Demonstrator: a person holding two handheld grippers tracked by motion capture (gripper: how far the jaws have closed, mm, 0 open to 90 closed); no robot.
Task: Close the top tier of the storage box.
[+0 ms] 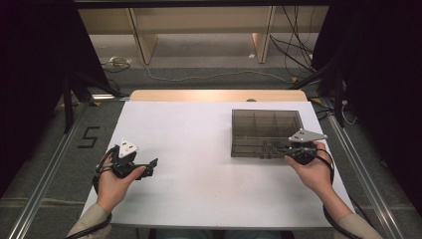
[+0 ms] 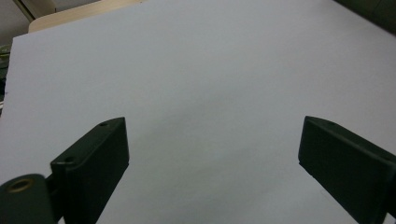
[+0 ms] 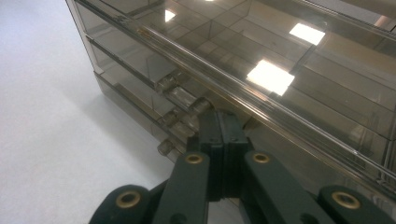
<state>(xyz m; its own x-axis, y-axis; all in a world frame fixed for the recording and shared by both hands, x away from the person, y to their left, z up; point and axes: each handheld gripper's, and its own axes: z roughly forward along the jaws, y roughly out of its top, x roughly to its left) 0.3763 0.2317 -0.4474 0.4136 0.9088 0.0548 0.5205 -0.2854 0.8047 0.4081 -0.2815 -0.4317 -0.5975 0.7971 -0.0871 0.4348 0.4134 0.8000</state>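
A smoky see-through compartment box [image 1: 234, 134] with its lid down lies on the right half of the white table [image 1: 199, 164]. My right gripper [image 1: 269, 149] is shut, and its tips rest against the box's front edge. In the right gripper view the closed jaws [image 3: 223, 117] touch the box [image 3: 280, 79] just beside small clear knuckles [image 3: 180, 95] on that edge. Whether a thin tab is pinched between them I cannot tell. My left gripper [image 1: 151, 168] hovers open over the bare left part of the table. Nothing lies between its fingers [image 2: 212, 149].
Metal rails [image 1: 47, 174] run along both sides of the table. A "5" mark [image 1: 88, 137] is on the floor at the left. Beyond the far edge are wooden furniture legs [image 1: 142, 42] and loose cables [image 1: 293, 50].
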